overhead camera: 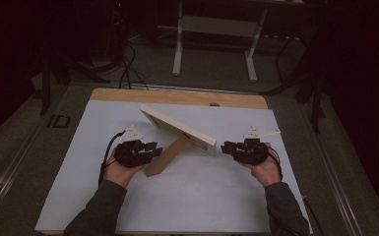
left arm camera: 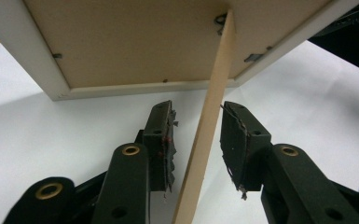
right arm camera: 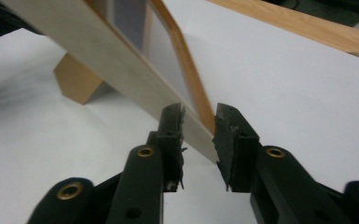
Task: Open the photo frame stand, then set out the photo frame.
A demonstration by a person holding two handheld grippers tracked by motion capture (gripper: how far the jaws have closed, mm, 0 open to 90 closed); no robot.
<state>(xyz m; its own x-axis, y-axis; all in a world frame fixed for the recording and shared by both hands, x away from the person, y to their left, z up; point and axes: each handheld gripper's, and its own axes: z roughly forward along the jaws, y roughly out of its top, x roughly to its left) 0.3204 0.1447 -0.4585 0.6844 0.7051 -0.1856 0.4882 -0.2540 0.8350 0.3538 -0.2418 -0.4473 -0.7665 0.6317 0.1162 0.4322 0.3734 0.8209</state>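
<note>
High view, from the person's side: two sleeved forearms reach onto the white table, each hand holding a black gripper. The left gripper has its jaws spread on either side of the tan easel leg; in the left gripper view the leg runs up between the parted pads without either clearly pressing it. The right gripper sits at the near corner of the picture frame, jaws apart, the pale frame edge passing between its fingertips. Just beyond both sets of fingers the frame stands tilted on the table, propped by that leg, its brown backboard facing the left gripper.
</note>
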